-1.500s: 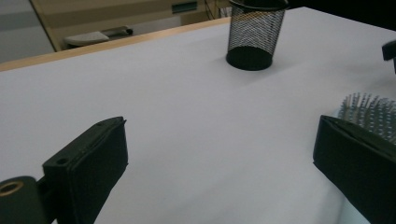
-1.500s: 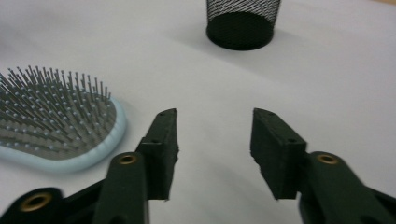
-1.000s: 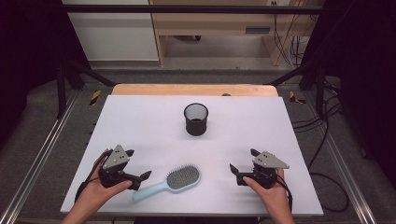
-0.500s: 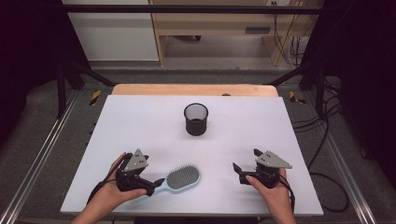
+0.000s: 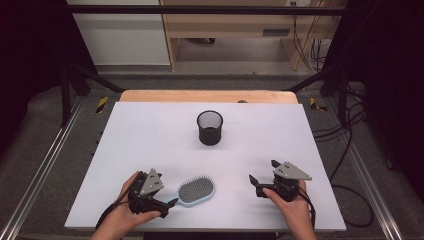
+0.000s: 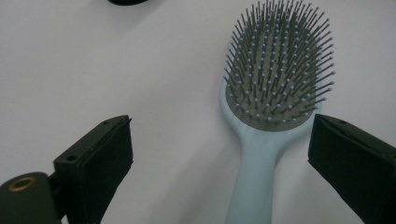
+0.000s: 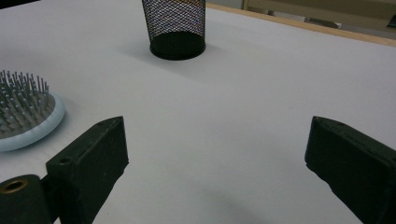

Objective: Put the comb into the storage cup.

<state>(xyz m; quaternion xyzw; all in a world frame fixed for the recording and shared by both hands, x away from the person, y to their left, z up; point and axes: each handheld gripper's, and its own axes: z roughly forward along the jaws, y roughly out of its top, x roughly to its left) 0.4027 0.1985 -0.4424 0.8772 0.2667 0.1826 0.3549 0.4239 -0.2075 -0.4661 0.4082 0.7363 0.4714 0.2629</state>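
Note:
A light blue hairbrush (image 5: 196, 191) lies bristles up near the table's front edge. My left gripper (image 5: 167, 207) is at its handle end and stands open. In the left gripper view the handle of the hairbrush (image 6: 252, 177) runs between the two wide-apart jaws of the left gripper (image 6: 219, 163), nearer the right jaw, and neither jaw touches it. My right gripper (image 5: 263, 172) rests open at the front right with nothing in it. In its own view the right gripper (image 7: 217, 158) faces bare table, with the hairbrush (image 7: 23, 116) off to the left.
A black mesh cup (image 5: 210, 128) stands upright in the middle of the white table (image 5: 150, 135), also seen as the mesh cup (image 7: 177, 28) ahead of the right gripper. Metal rails and cables run along both sides of the table.
My left gripper has moved right along the front edge to the hairbrush, and its open jaws now straddle the handle. The right gripper has barely shifted.

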